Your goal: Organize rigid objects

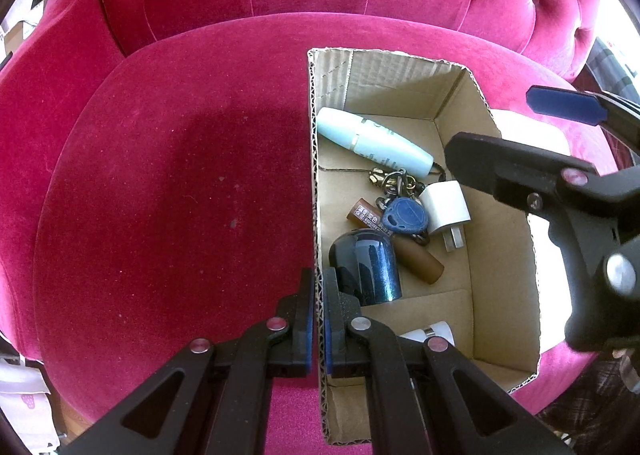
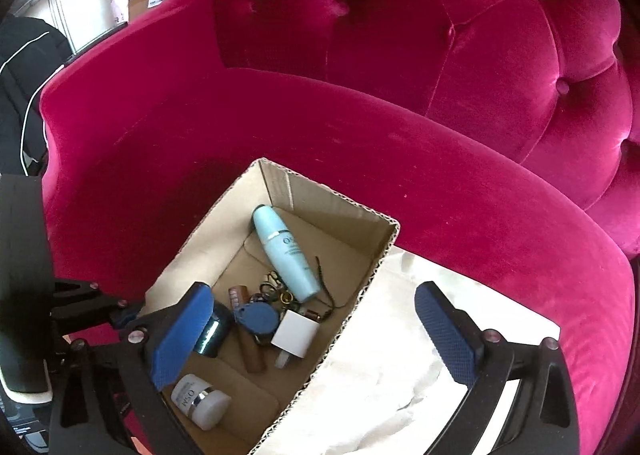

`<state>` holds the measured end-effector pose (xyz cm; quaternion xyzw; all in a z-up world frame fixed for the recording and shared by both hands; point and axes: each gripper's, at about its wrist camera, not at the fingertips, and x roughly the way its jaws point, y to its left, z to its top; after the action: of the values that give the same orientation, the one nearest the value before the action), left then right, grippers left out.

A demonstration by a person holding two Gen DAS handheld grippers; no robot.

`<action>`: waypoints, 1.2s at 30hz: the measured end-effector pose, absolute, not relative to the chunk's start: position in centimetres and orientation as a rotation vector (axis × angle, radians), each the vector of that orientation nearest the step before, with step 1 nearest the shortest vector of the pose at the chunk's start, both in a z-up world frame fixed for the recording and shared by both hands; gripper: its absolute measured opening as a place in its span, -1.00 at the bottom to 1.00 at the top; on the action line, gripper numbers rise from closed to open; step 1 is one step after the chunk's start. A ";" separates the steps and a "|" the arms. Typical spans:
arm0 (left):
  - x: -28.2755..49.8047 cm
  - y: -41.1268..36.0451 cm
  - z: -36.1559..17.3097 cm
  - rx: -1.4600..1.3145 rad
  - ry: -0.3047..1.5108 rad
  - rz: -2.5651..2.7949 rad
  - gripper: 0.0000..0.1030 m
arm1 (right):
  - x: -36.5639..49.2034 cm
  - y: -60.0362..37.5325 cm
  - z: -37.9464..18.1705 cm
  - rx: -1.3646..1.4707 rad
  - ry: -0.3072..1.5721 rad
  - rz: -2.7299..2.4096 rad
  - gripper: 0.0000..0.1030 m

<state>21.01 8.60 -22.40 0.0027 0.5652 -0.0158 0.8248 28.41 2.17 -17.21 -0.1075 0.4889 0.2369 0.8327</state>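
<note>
My left tool (image 1: 319, 329) is clamped on the near left wall of the cardboard box (image 1: 504, 255), which sits on the pink armchair (image 1: 160, 175). My right tool (image 2: 316, 329) hangs spread wide over the box, grasping nothing. Below it, at lower centre of the right view, lie a pale blue bottle (image 2: 286, 255), a blue key fob (image 2: 256, 317), a white charger (image 2: 294, 333), a brown tube (image 2: 252, 353) and a white jar (image 2: 200, 401). A dark jar (image 2: 214, 329) is half hidden behind the tool's left finger.
</note>
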 end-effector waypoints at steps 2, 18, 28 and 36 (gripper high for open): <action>21.0 8.6 -22.4 0.007 1.201 -0.033 -0.94 | 28.6 2.0 -17.2 -0.226 1.039 0.492 1.00; 20.8 8.2 -22.0 0.017 1.208 -0.017 -0.87 | 28.1 0.6 -16.2 -0.219 1.038 0.438 0.99; 20.5 7.5 -20.9 0.039 1.151 0.033 0.98 | 27.6 -1.0 -15.3 -0.199 1.055 0.368 1.00; 19.6 6.8 -20.1 0.071 1.146 0.024 1.00 | 27.1 -2.1 -14.5 -0.172 1.078 0.321 1.00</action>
<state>19.60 6.79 -20.14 0.0337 0.5422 0.0112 0.8395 27.08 -2.12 -14.50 -0.0813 0.5106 0.1520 0.8424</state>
